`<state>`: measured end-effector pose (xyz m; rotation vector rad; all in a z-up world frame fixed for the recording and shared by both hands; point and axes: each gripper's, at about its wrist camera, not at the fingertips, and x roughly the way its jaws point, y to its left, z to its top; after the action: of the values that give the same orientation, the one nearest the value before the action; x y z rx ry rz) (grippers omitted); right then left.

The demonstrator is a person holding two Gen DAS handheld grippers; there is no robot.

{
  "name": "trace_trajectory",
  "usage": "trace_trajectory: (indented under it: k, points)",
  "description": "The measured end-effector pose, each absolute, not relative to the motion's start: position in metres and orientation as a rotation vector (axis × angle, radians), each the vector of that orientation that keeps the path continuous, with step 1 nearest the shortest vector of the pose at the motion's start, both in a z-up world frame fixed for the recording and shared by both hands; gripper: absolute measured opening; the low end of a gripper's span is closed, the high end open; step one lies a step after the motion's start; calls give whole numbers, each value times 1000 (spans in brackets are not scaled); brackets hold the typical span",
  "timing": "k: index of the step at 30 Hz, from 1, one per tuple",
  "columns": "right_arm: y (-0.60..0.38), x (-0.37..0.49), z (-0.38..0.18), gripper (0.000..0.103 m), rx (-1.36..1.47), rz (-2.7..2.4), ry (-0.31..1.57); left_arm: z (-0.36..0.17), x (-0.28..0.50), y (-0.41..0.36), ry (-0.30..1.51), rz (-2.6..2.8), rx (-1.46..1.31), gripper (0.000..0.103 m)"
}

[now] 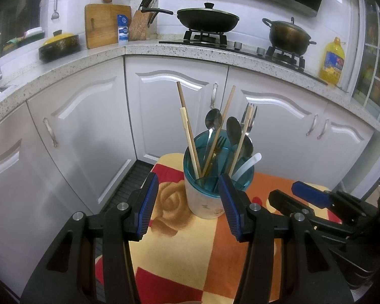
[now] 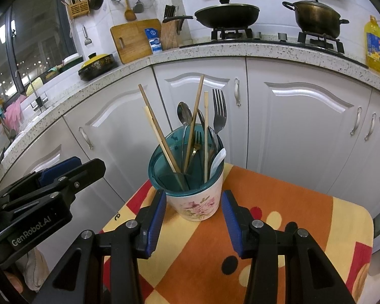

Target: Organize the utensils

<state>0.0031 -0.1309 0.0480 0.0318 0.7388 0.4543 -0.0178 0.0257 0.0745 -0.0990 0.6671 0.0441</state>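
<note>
The white floral ceramic cup with a teal plastic divider insert stands on the small table under an orange-and-yellow patterned cloth, already holding the wooden chopsticks, steel spoons and forks. Both the left tongs and right tongs hang spread and empty just short of it. The sorting looks done or not yet begun; the next move would call for pinching one thin handle without tipping the cup.

Small table covered by a patterned cloth in orange, yellow and red. On the cloth, one flowered utensil cup, upright near the far edge.
</note>
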Motion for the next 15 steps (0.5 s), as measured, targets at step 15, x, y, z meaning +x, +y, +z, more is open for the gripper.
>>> trace_trajectory:
  k: [15]
  points:
    - [-136,6,39,45,39,448,762,68,-15,22,681,27,-95,49]
